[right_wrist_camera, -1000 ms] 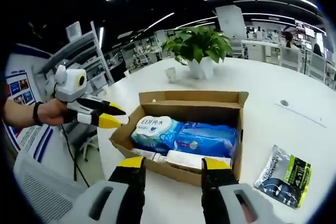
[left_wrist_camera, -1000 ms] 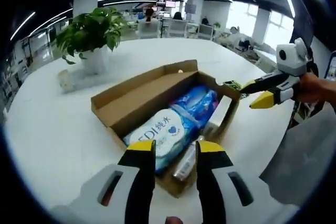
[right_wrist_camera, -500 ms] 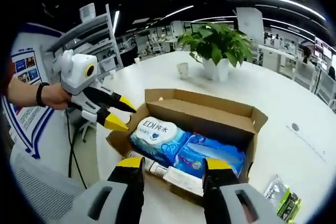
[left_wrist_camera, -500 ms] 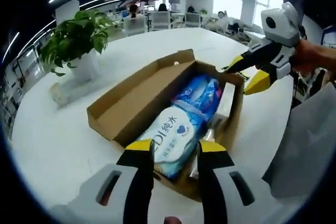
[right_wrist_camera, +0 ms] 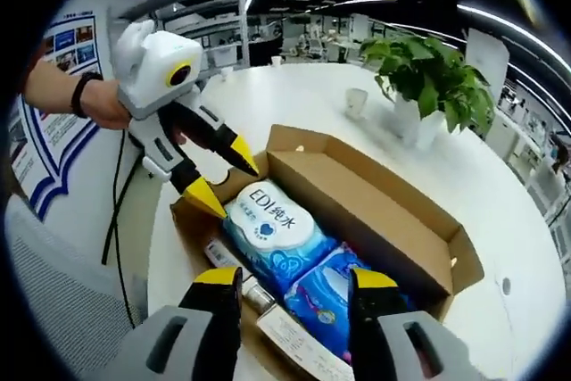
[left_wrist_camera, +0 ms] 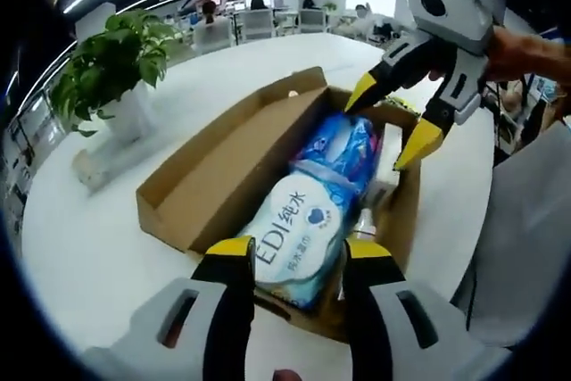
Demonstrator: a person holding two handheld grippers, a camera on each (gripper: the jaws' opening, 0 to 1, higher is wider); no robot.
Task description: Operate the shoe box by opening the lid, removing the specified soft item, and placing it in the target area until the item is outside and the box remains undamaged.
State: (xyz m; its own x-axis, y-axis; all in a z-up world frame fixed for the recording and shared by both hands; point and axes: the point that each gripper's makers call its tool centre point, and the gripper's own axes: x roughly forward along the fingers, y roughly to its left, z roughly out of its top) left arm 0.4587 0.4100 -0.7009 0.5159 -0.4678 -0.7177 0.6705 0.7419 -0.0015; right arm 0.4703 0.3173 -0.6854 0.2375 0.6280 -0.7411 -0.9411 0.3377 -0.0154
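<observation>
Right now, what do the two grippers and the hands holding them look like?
Both grippers have white bodies, black jaws and yellow tips. The left gripper has a dark cable hanging below it; the hand holding it wears a dark wristband. A hand holds the right gripper, pale grey cloth below it.

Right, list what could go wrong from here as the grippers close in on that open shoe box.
1. The right gripper is open, its tips beside the cardboard box wall; closing there might pinch or tear the rim.
2. The two soft packs, white wipes pack and blue pack, lie touching, so a grab may drag both out.
3. The left gripper, also open, hovers at the box's end; lifting could tip the light box.
</observation>
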